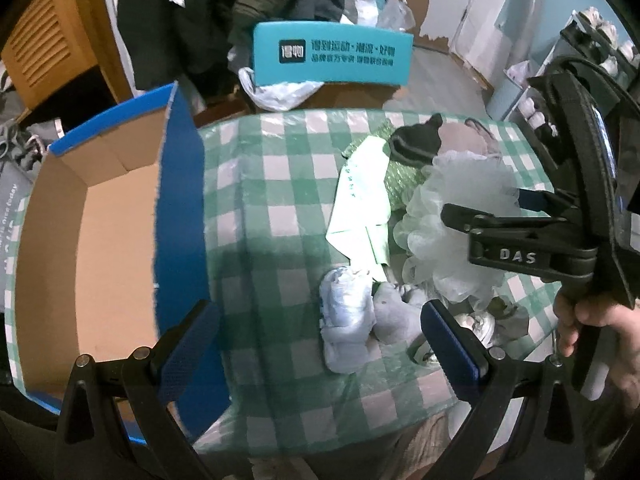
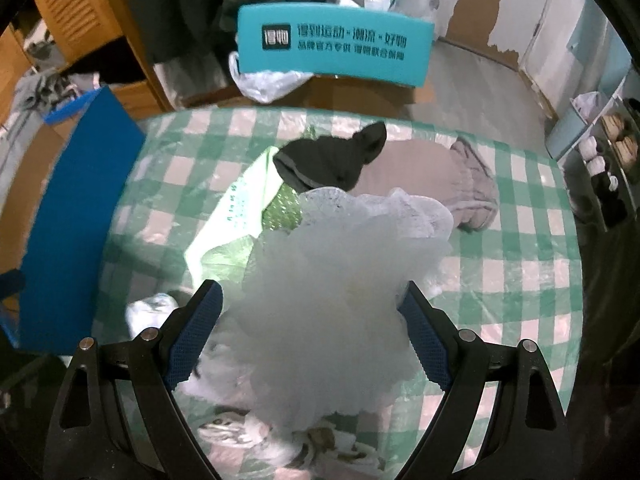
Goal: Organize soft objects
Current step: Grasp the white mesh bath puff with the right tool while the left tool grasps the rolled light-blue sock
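A white mesh bath pouf point(image 2: 340, 280) lies on a pile of soft things on the green checked tablecloth point(image 1: 280, 168). My right gripper point(image 2: 310, 336) is open around it, and the pouf fills the gap and touches both pads. In the left wrist view that gripper point(image 1: 488, 208) reaches in from the right, held by a hand point(image 1: 592, 324). My left gripper point(image 1: 320, 350) hovers open and empty above pale blue rolled socks point(image 1: 346, 316) and a grey soft item point(image 1: 396, 316). A black knit piece point(image 2: 332, 160), a glittery green item point(image 1: 400, 180) and a pale green bag point(image 1: 362, 200) lie behind.
An open blue cardboard box point(image 1: 184, 208) with a bare brown inside stands at the table's left. A grey garment point(image 2: 460, 184) lies at the far right of the cloth. A teal chair back point(image 1: 332, 54) is behind the table, and shelves point(image 2: 608, 160) stand to the right.
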`<action>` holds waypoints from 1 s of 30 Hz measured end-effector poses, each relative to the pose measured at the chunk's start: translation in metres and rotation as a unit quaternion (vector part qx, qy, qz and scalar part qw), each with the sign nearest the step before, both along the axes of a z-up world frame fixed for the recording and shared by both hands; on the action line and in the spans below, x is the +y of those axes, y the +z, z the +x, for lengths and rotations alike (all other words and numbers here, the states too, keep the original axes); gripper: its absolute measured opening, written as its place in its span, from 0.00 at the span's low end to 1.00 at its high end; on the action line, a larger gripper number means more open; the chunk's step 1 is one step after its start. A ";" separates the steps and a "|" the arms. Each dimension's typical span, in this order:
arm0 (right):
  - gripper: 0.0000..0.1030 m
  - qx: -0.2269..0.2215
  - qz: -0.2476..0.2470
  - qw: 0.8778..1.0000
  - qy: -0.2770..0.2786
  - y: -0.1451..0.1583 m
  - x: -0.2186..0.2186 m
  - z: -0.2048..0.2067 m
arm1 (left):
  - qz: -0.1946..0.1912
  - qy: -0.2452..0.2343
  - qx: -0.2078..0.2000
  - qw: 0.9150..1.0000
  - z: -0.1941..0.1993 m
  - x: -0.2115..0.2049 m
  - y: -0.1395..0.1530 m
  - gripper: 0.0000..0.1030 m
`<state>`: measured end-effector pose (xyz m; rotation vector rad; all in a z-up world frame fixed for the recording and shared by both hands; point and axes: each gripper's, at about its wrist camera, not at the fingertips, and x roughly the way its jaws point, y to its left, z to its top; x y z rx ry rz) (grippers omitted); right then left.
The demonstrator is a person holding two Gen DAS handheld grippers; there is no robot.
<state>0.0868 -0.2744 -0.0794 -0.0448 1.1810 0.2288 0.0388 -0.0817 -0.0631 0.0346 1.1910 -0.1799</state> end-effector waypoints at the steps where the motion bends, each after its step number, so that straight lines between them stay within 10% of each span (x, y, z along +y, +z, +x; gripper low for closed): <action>1: 0.85 0.002 -0.005 1.000 0.001 -0.004 0.001 0.002 | 0.001 0.000 0.002 1.000 0.002 -0.001 -0.003 0.99; 30: 0.92 0.085 -0.056 0.995 -0.015 -0.078 -0.020 0.013 | -0.008 0.034 0.111 0.993 0.042 -0.013 -0.095 0.96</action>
